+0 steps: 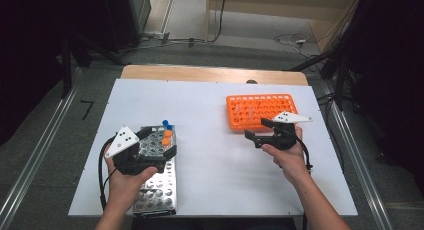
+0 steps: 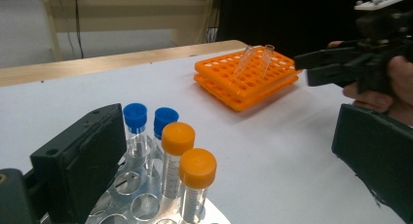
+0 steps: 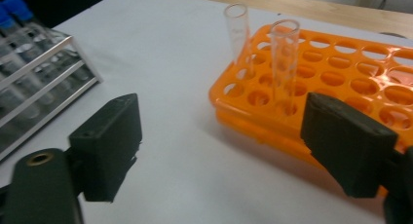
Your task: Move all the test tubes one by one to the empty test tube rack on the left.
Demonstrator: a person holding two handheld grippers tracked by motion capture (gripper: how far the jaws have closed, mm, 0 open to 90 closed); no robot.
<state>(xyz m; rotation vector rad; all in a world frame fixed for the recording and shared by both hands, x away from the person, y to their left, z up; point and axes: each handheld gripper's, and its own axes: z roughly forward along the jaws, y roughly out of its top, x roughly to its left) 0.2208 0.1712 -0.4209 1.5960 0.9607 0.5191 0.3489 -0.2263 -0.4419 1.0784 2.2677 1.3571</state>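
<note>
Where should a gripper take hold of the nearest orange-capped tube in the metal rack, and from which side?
Probably at the cap of the nearest orange-capped tube, coming from above. It stands upright in the metal rack, so its body sits low between neighbours, while the cap rises free above the rack top.

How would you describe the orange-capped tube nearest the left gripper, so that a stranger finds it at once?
Start at the metal rack on the table's left side. Four capped tubes stand at its far end. Take the orange-capped tube in front: its neighbour stands behind it, and the other two have blue caps.

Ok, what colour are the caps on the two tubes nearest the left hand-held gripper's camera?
Orange caps; clearest in the left gripper view.
</note>
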